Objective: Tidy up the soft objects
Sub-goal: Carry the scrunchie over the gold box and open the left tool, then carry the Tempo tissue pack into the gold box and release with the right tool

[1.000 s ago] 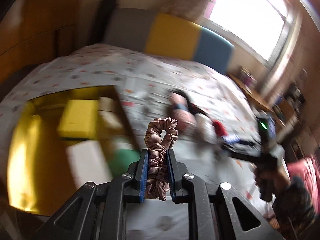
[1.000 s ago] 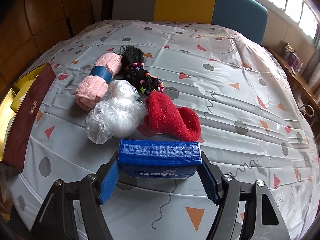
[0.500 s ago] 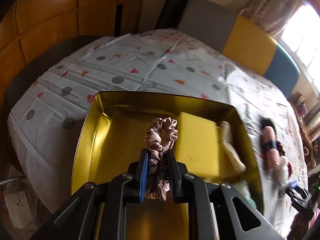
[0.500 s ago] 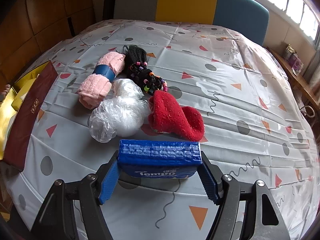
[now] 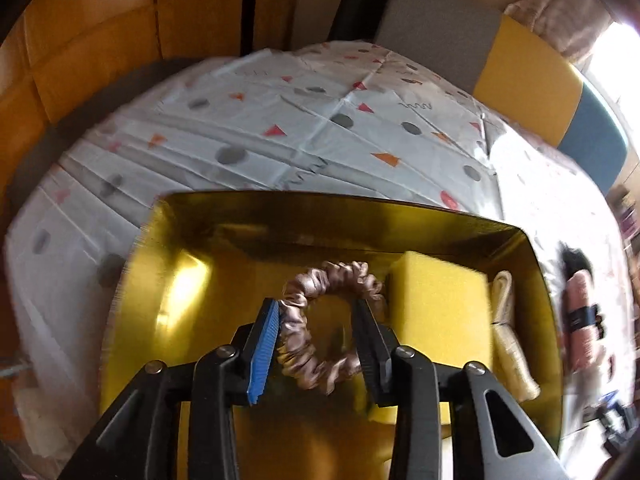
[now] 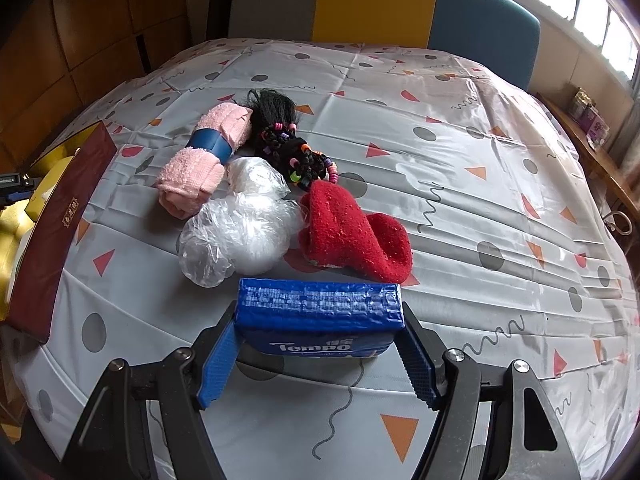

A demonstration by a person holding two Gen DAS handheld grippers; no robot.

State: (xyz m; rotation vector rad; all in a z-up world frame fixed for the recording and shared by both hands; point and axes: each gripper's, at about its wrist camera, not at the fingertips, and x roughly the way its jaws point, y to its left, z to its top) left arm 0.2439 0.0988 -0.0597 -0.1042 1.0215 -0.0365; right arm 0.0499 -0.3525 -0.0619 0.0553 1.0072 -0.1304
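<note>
In the left wrist view my left gripper [image 5: 316, 312] is open over the gold box [image 5: 168, 248]. A mauve scrunchie [image 5: 304, 320] lies spread as a loose ring between the jaws, inside the box. A yellow sponge [image 5: 440, 312] and a cream bundle [image 5: 512, 340] lie in the box to the right. In the right wrist view my right gripper [image 6: 320, 344] is shut on a blue Tempo tissue pack [image 6: 316, 316], low over the tablecloth.
On the tablecloth [image 6: 460, 152] lie a pink rolled towel [image 6: 204, 156], a clear plastic bag [image 6: 236, 224], a red sock [image 6: 352, 232] and a black beaded hair piece [image 6: 288, 140]. The box's dark red wall [image 6: 56, 232] stands at the left. A padded chair back [image 6: 380, 4] is behind.
My left gripper has opened over the gold box, and the scrunchie has spread from a pinched strip into a loose ring. My right gripper with the tissue pack has barely moved.
</note>
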